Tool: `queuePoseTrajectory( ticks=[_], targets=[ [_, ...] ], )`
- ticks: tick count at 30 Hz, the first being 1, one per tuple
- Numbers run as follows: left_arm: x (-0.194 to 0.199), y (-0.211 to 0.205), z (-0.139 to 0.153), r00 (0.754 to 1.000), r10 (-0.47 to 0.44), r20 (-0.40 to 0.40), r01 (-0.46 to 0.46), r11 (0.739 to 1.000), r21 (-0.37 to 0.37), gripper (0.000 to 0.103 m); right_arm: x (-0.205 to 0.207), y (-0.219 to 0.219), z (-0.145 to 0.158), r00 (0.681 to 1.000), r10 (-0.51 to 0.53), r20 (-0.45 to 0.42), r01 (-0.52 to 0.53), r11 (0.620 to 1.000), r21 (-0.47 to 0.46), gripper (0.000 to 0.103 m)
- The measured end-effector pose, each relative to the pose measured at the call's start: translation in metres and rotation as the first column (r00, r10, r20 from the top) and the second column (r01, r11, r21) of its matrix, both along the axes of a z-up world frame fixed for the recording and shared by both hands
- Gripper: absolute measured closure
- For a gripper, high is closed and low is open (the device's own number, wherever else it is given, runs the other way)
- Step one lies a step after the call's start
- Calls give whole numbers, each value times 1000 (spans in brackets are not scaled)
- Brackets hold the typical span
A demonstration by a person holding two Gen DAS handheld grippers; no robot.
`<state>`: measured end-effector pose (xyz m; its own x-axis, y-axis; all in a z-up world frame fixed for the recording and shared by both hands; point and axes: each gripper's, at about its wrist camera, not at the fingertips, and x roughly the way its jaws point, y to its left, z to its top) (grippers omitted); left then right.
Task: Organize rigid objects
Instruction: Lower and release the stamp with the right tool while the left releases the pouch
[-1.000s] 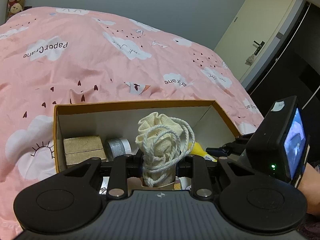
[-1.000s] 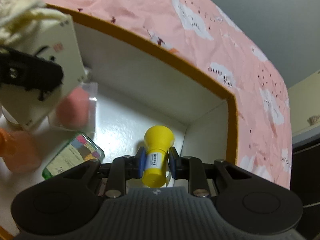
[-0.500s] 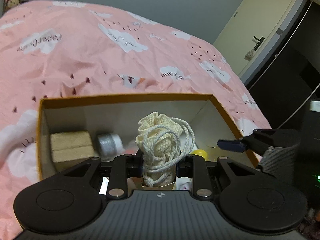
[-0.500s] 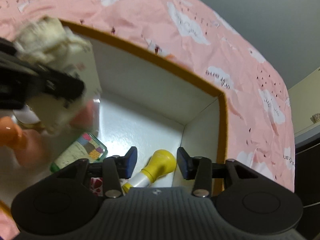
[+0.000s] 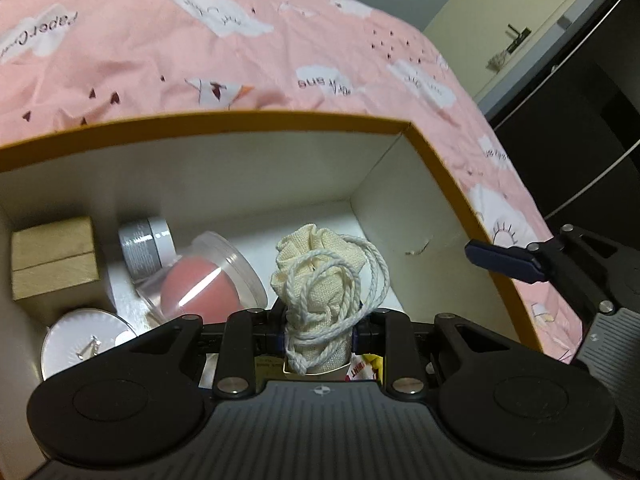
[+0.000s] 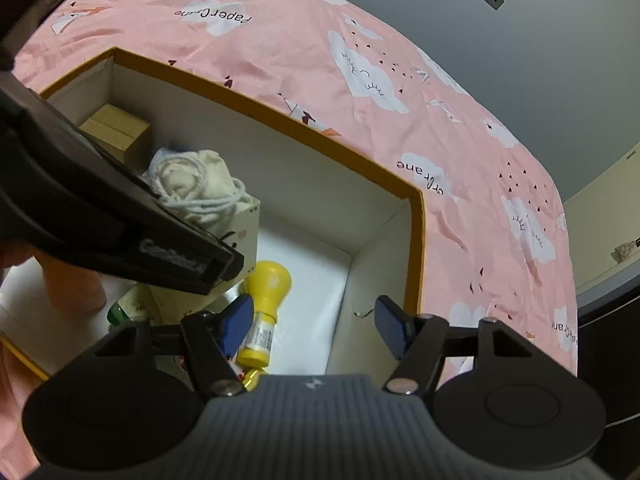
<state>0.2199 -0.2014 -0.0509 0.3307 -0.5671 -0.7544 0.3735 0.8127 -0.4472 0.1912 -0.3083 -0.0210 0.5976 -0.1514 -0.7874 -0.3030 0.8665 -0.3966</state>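
My left gripper (image 5: 320,330) is shut on a cream drawstring pouch (image 5: 320,276) that sits on a small cream box (image 6: 240,236), held inside the orange-rimmed storage box (image 5: 256,118). The pouch also shows in the right wrist view (image 6: 192,184). My right gripper (image 6: 316,320) is open and empty above the box's right end. A yellow bottle (image 6: 268,300) lies on the box floor just left of it, between its left fingertip (image 6: 238,318) and the small cream box.
Inside the storage box lie a wooden block (image 5: 54,258), a grey jar (image 5: 146,246), a clear case with a pink sponge (image 5: 200,280) and a round white tin (image 5: 82,346). A pink bedspread (image 5: 200,40) surrounds the box. A door (image 5: 516,20) stands at the right.
My right gripper opened, let go of the yellow bottle and pulled up and back. My left gripper moved the pouch and its box lower into the storage box.
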Motion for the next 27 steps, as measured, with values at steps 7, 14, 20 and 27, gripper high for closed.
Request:
queuePoseTrajectory(
  ticks=[7,14,20,27],
  targets=[
    [1,-2,-3,999,-23,-30,24,999,35,70,-3,-1,-4,1000,-6,-9,6,1000,4,36],
    [-2,0,1,1000,1,-11,-1,998,71,41,-5,1,-1,1000,8,2,-8,1000,3,31],
    [-9,5,19,998,25,49,-27,999,42,28,-9,2,2,1000,11,10,-11,1000,-4,28],
    [-21,23,54,989,77,124,-75,997,-25,27,-22,5,19,998,15,56,-13,1000,-24,20]
  ],
)
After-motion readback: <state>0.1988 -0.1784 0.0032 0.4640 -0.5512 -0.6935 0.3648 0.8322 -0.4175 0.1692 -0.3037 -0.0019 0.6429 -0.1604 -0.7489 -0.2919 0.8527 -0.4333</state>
